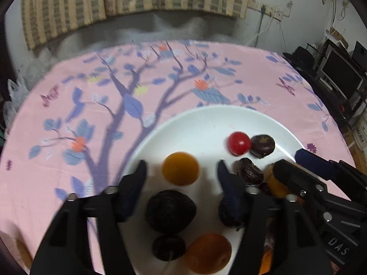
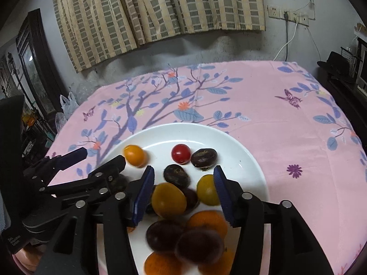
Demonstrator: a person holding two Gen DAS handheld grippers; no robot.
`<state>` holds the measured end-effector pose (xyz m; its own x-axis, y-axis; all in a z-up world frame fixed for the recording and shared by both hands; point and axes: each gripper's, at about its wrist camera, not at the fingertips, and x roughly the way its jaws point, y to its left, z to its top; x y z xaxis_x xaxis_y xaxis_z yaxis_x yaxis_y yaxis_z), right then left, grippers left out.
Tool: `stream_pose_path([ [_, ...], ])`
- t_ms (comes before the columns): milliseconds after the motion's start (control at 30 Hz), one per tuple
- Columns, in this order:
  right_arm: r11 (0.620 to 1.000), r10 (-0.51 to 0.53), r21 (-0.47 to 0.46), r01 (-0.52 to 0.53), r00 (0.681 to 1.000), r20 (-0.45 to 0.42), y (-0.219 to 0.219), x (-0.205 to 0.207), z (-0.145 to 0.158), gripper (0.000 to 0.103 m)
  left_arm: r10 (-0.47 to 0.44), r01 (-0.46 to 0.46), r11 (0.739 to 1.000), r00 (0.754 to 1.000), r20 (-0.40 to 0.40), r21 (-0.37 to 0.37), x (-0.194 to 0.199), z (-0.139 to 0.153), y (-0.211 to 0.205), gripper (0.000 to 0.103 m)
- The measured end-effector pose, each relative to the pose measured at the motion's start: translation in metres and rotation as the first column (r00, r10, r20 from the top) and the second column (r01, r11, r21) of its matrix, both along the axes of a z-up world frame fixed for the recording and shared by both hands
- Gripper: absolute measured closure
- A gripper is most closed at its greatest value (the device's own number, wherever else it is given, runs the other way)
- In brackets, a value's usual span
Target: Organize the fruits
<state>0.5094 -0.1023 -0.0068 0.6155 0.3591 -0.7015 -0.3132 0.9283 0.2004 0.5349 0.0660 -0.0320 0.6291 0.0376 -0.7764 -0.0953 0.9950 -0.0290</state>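
around the red tomato (image 2: 181,153), dark chestnuts (image 2: 204,158)

**Fruit tally on one plate**

One round white plate (image 2: 240,158) carries one red cherry tomato (image 2: 181,153), three yellow-orange cherry tomatoes (image 2: 134,155) and at least three larger orange fruits (image 2: 207,222). Several dark purple-brown fruits (image 2: 204,158) lie among them; their count is unclear.

Glossy white plate (image 2: 243,158), printed cotton tablecloth (image 2: 275,137)
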Motion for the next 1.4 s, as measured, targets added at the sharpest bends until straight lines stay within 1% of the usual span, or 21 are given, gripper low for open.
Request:
stream_pose_path([
  [33,1.0,0.004,0.006,-0.004,1.0,0.015,-0.003,-0.009,0.009,0.044,0.016,-0.017,0.999,0.999,0.031,0.033,-0.009,0.009,-0.001,0.028],
  [67,1.0,0.005,0.008,-0.006,1.0,0.028,-0.005,-0.018,0.015,0.043,0.021,-0.023,0.999,0.999,0.049,0.046,-0.017,0.017,-0.001,0.024],
  [133,1.0,0.008,0.013,-0.009,0.998,0.065,-0.012,-0.042,0.029,0.031,0.03,-0.034,0.998,0.996,0.08,0.048,-0.036,0.033,0.0,0.018],
  [167,1.0,0.01,0.02,-0.012,0.996,0.087,-0.017,-0.058,0.034,0.028,0.034,-0.039,0.998,0.995,0.095,0.048,-0.049,0.041,0.0,0.013],
  [200,1.0,0.012,0.021,-0.014,0.995,0.099,-0.02,-0.068,0.038,0.023,0.039,-0.045,0.998,0.993,0.11,0.05,-0.061,0.048,0.001,0.008],
  [267,1.0,0.023,0.004,-0.023,0.992,0.127,-0.026,-0.099,0.042,0.015,0.044,-0.052,0.997,0.988,0.147,0.05,-0.089,0.061,0.0,0.005],
  [333,0.999,0.038,-0.027,-0.035,0.987,0.157,-0.032,-0.129,0.041,0.005,0.035,-0.043,0.998,0.985,0.167,0.044,-0.121,0.069,-0.003,0.005],
  [400,0.998,0.048,-0.047,-0.039,0.98,0.192,-0.039,-0.157,0.037,0.004,0.02,-0.025,0.999,0.986,0.166,0.028,-0.147,0.071,-0.006,0.005],
  [433,0.998,0.053,-0.057,-0.042,0.976,0.212,-0.043,-0.174,0.032,0.004,0.009,-0.011,1.0,0.987,0.161,0.015,-0.164,0.068,-0.008,0.005],
  [500,0.995,0.073,-0.081,-0.056,0.971,0.227,-0.048,-0.194,0.021,0.004,-0.002,0.001,1.0,0.988,0.154,0.007,-0.193,0.06,-0.01,0.005],
  [567,0.99,0.104,-0.12,-0.079,0.97,0.22,-0.051,-0.208,0.003,0.004,-0.009,0.006,1.0,0.987,0.157,0.019,-0.215,0.05,-0.013,0.005],
  [633,0.987,0.101,-0.142,-0.072,0.972,0.21,-0.053,-0.213,-0.01,0.004,-0.014,0.006,0.999,0.986,0.164,0.052,-0.238,0.039,-0.017,0.005],
  [733,0.981,0.099,-0.184,-0.068,0.982,0.163,-0.051,-0.216,-0.023,0.004,-0.013,-0.003,0.996,0.984,0.178,0.085,-0.257,0.025,-0.018,0.005],
  [833,0.98,0.097,-0.186,-0.066,0.982,0.164,-0.05,-0.221,-0.027,0.004,0.006,-0.023,0.996,0.983,0.184,0.088,-0.269,0.015,-0.017,0.005],
  [900,0.984,0.097,-0.162,-0.073,0.984,0.147,-0.052,-0.226,-0.03,0.004,0.017,-0.032,0.996,0.985,0.173,0.08,-0.272,0.012,-0.015,0.005],
  [967,0.987,0.092,-0.144,-0.073,0.986,0.136,-0.055,-0.228,-0.033,0.004,0.021,-0.03,0.998,0.987,0.162,0.056,-0.273,0.011,-0.013,0.005],
  [1033,0.989,0.089,-0.128,-0.072,0.988,0.127,-0.057,-0.229,-0.034,0.004,0.002,-0.009,0.999,0.99,0.141,0.044,-0.275,0.009,-0.015,0.005],
  [1100,0.99,0.083,-0.128,-0.067,0.988,0.129,-0.058,-0.228,-0.034,0.004,-0.011,0.002,0.998,0.989,0.146,0.063,-0.278,0.008,-0.02,0.005],
  [1200,0.99,0.079,-0.125,-0.065,0.99,0.117,-0.058,-0.226,-0.036,0.004,-0.034,0.013,0.992,0.986,0.163,0.129,-0.282,0.006,-0.031,0.005],
  [1300,0.989,0.081,-0.13,-0.067,0.99,0.112,-0.057,-0.226,-0.037,0.004,-0.047,0.025,0.989,0.987,0.151,0.142,-0.282,0.004,-0.035,0.005],
  [1400,0.988,0.086,-0.135,-0.07,0.989,0.119,-0.056,-0.226,-0.036,0.004,-0.051,0.03,0.99,0.987,0.153,0.139,-0.282,0.004,-0.035,0.005],
])
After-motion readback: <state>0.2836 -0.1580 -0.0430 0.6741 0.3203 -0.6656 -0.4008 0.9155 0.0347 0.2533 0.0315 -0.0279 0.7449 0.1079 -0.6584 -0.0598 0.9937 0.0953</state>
